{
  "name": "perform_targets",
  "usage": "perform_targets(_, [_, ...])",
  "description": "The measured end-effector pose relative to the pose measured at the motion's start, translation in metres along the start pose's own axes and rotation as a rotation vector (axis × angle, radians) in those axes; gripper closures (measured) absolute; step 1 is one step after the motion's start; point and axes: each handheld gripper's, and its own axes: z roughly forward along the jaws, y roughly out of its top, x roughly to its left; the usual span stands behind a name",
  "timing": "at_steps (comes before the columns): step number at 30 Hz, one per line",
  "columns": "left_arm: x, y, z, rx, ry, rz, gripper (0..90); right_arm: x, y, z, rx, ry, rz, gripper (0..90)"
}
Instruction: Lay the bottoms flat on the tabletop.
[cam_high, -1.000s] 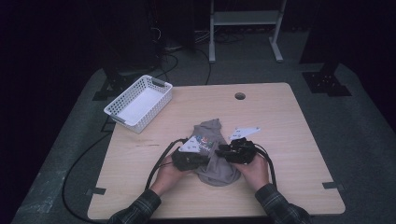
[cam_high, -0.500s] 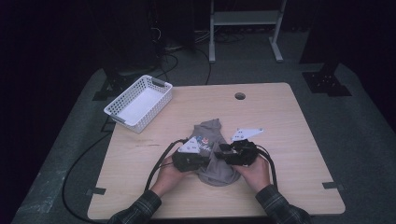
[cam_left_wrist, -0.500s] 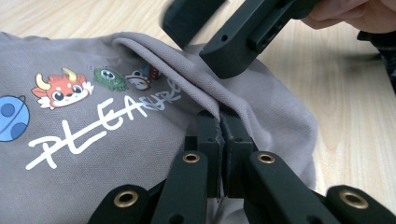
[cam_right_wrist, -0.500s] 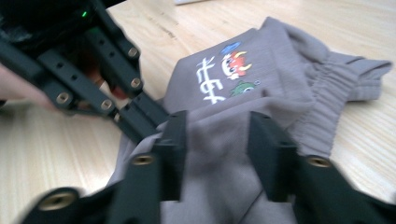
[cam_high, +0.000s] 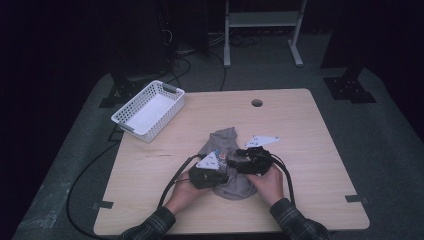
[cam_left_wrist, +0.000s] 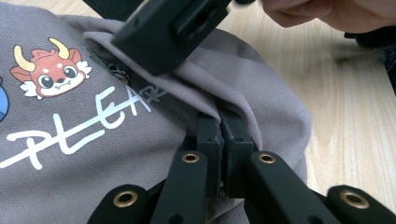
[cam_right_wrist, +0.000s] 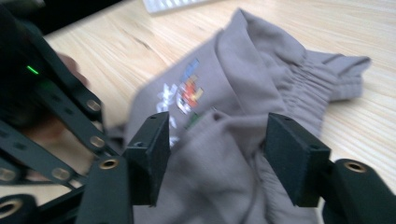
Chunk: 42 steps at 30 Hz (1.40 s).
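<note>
Both hands have barely shifted since 1 second ago. At 6 o'clock on the tabletop lies the grey garment. Left hand-held gripper is clamped on a fold of it; right hand-held gripper stands with jaws apart over the cloth. White basket sits at 10 o'clock.

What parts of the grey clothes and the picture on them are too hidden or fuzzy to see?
- The white word on the grey garment: in the left gripper view it runs off the left edge, and the right gripper covers its end.
- The cartoon print: blurred in the right gripper view, too small in the high view.
- The garment's near part in the high view: under the left gripper and both hands.
</note>
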Motion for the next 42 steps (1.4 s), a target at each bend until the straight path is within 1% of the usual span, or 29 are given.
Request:
perform_targets(2, [0.000, -0.001, 0.000, 0.000, 0.002, -0.002, 88.0, -0.002, -0.003, 0.000, 0.010, -0.010, -0.007, 44.8])
perform_targets(3, [0.001, -0.001, -0.001, -0.001, 0.002, -0.004, 88.1, -0.003, -0.004, -0.001, 0.019, -0.007, -0.008, 49.0])
perform_targets(5, [0.001, -0.001, 0.000, 0.001, 0.002, -0.005, 87.9, -0.005, -0.005, -0.004, 0.030, -0.012, -0.017, 53.0])
perform_targets(7, [0.001, -0.001, 0.000, 0.002, 0.003, -0.003, 87.6, -0.006, -0.005, -0.005, 0.042, 0.001, -0.028, 62.2])
perform_targets(9, [0.000, -0.001, 0.000, 0.005, 0.007, 0.001, 86.4, -0.005, -0.006, -0.006, 0.054, -0.001, -0.052, 72.5])
perform_targets(10, [0.000, -0.001, 0.000, 0.004, 0.010, 0.002, 86.2, -0.005, -0.006, -0.006, 0.061, -0.002, -0.067, 75.5])
perform_targets(11, [0.000, -0.001, 0.000, 0.004, 0.012, 0.003, 86.2, -0.004, -0.006, -0.006, 0.064, -0.001, -0.073, 80.8])
perform_targets(12, [0.000, -0.001, 0.000, 0.004, 0.013, 0.003, 86.5, -0.003, -0.005, -0.006, 0.068, 0.005, -0.082, 83.0])
perform_targets(15, [0.002, -0.002, -0.002, -0.003, 0.013, -0.006, 88.1, -0.002, -0.004, -0.008, 0.066, -0.001, -0.114, 84.8])
perform_targets(16, [0.002, -0.002, -0.002, -0.006, 0.016, -0.009, 88.2, -0.002, -0.003, -0.009, 0.065, -0.001, -0.118, 84.9])
perform_targets(17, [0.003, -0.002, -0.003, -0.006, 0.018, -0.006, 88.3, -0.002, -0.002, -0.011, 0.065, 0.000, -0.116, 84.8])
perform_targets(20, [0.005, -0.001, -0.007, -0.023, 0.026, -0.022, 88.6, -0.005, -0.002, -0.016, 0.057, 0.001, -0.107, 84.5])
perform_targets(21, [0.006, -0.001, -0.009, -0.024, 0.029, -0.019, 88.6, -0.006, -0.003, -0.017, 0.058, 0.001, -0.106, 84.4])
perform_targets(27, [0.012, -0.003, -0.018, -0.032, 0.051, -0.038, 89.7, -0.014, -0.002, -0.027, 0.046, -0.033, -0.106, 85.9])
perform_targets(28, [0.014, -0.003, -0.020, -0.026, 0.055, -0.033, 89.7, -0.015, -0.002, -0.028, 0.048, -0.035, -0.099, 86.2])
perform_targets(31, [0.017, -0.005, -0.023, -0.015, 0.076, -0.028, 89.7, -0.019, -0.003, -0.031, 0.053, -0.053, -0.104, 86.3])
perform_targets(33, [0.019, -0.007, -0.027, 0.003, 0.100, -0.020, 89.8, -0.021, -0.004, -0.032, 0.070, -0.077, -0.119, 86.6])
perform_targets(34, [0.021, -0.007, -0.029, 0.006, 0.111, -0.018, 89.8, -0.023, -0.005, -0.033, 0.073, -0.087, -0.119, 86.6])
perform_targets(38, [0.028, -0.010, -0.038, 0.020, 0.147, -0.025, 89.9, -0.033, -0.008, -0.040, 0.078, -0.114, -0.096, 86.7])
perform_targets(42, [0.036, -0.014, -0.045, 0.013, 0.168, -0.053, 90.0, -0.043, -0.010, -0.048, 0.074, -0.139, -0.065, 86.9])
